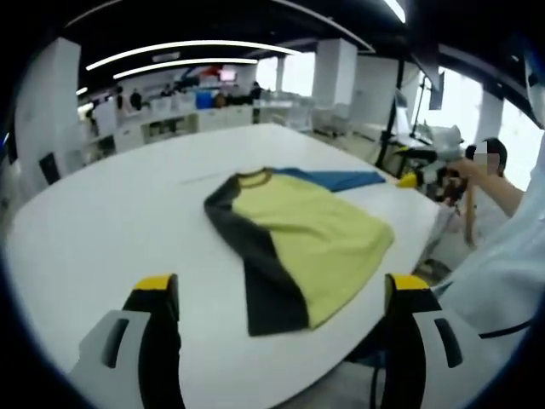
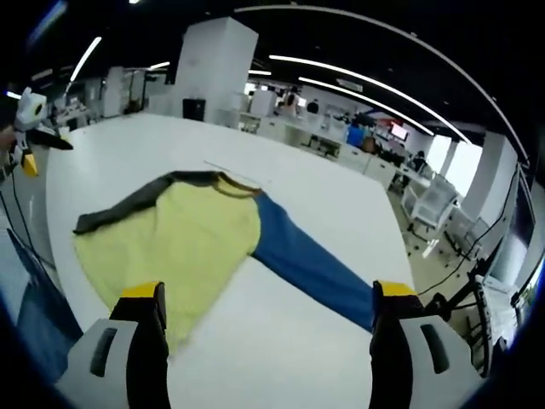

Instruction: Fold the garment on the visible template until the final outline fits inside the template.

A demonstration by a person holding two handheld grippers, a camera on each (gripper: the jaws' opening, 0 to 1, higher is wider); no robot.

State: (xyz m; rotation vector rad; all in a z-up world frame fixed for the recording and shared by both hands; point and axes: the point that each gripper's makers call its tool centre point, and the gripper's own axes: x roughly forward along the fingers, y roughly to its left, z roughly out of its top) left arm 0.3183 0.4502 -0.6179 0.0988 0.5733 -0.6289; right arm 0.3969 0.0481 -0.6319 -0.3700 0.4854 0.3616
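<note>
Garment, yellow body with one grey and one blue sleeve, lies flat on my white table. Left gripper and right gripper both spread, holding nothing.

Left gripper: jaws spread wide apart, yellow-tipped, nothing between them — held above the surface, not touching anything. White sleeve of the person's arm shows at the right edge of the left gripper view.

Right gripper: jaws likewise wide apart w/ yellow tips, nothing gripped — also held clear of the surface, pointing fwd & slightly down. Both grippers approx. level, neither visibly tilted to one side.
</note>
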